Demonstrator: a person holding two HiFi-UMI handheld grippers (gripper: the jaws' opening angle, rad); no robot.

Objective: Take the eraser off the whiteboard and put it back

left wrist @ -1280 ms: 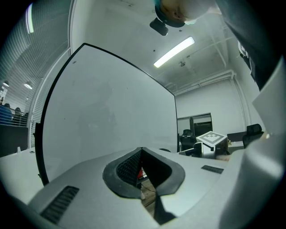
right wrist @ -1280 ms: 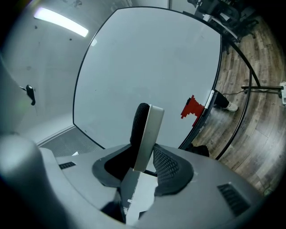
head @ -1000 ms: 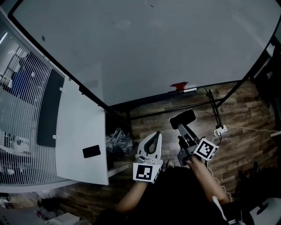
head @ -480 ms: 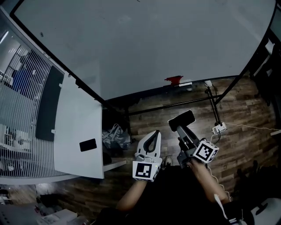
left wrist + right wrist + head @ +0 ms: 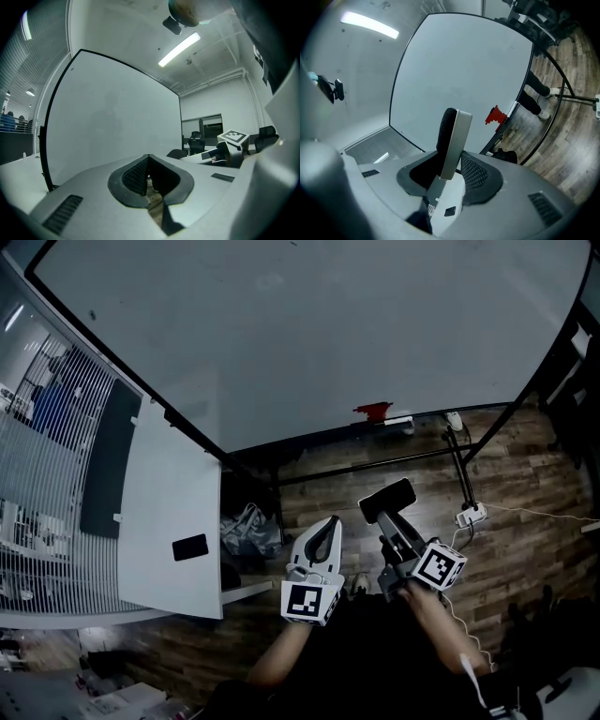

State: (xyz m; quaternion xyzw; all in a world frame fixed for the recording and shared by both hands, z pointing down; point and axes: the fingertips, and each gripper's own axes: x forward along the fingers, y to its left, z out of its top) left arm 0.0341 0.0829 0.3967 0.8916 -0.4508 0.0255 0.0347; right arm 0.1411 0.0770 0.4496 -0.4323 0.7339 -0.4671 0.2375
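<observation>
**Eraser (image 5: 389, 498) clamped in right tool (image 5: 386, 518), off the whiteboard (image 5: 309, 334)**

Head view. The eraser shows as a dark bar set across the tip of the right tool, long axis crosswise to the tool's line. The whiteboard fills the far side of the scene, with open wooden floor (image 5: 525, 512) between its lower edge and the tools. The left tool (image 5: 326, 531) is just left of the right one, about level with it and no nearer the board. A red piece (image 5: 374, 411) sits on the board's lower edge, far of the eraser and slightly left; cannot tell what it is.

Left gripper view. Left tool (image 5: 149, 161) has its jaws closed tip to tip with nothing between them. Board (image 5: 112, 126) is ahead and to the left, its surface bare. The eraser is not visible here.

Right gripper view. Right tool (image 5: 451, 168) has its jaws part open and pressed on the eraser (image 5: 452, 140), which stands on edge between them: dark felt face left, white back right. Only here are the two faces told apart. Board (image 5: 459, 70) is straight beyond it, with the red piece (image 5: 496, 115) to the right on the lower rim.

Judgement: removal looks done. The return turns on carrying the eraser straight away to the far board, and the right hand is the one placed for it.
</observation>
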